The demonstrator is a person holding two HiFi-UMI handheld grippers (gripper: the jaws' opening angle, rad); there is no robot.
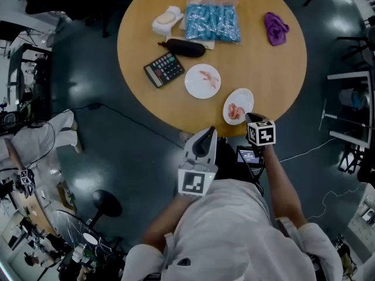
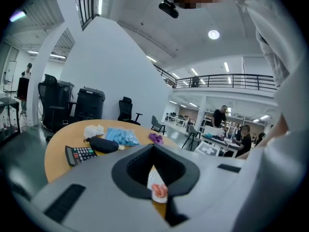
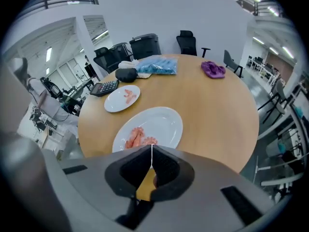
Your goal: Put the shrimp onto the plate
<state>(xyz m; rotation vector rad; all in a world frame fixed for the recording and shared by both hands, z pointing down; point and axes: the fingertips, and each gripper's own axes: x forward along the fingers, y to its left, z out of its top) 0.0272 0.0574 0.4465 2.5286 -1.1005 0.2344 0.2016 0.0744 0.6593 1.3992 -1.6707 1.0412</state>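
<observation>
Left gripper (image 1: 207,134): held at the near edge of the table, close to the person's body; in its own view (image 2: 154,151) the jaws are seen clenched tip to tip, with nothing between them.
Right gripper (image 1: 251,117): poised at the near rim of the near plate; in its own view (image 3: 151,151) the jaws are pressed together along a thin seam and are empty.
Round wooden table (image 1: 258,69): shown whole only in the head view.
Near white round plate (image 1: 245,96): set at the table's near edge; seen broadly from the right gripper (image 3: 164,122), but from the left gripper only as a sliver (image 2: 152,179) beneath the jaws.
Pink shrimp (image 1: 235,112): heaped on the near side of that plate (image 3: 136,137) (image 2: 160,191).
Far white round plate (image 1: 199,86): placed further in, well apart from the first (image 3: 116,103); a single pale pink shrimp (image 1: 209,78) is carried on it (image 3: 129,94).
Black calculator (image 1: 164,69): laid just left of the far plate.
Black oblong pouch (image 1: 181,47): laid beyond the calculator.
Blue plastic packet (image 1: 212,19), white crumpled bundle (image 1: 167,20), purple crumpled cloth (image 1: 275,28): ranged along the far side.
Black office chairs (image 3: 186,37): beyond the table, shown in the gripper views.
Seated people at desks (image 2: 244,139): shown in the left gripper view alone.
</observation>
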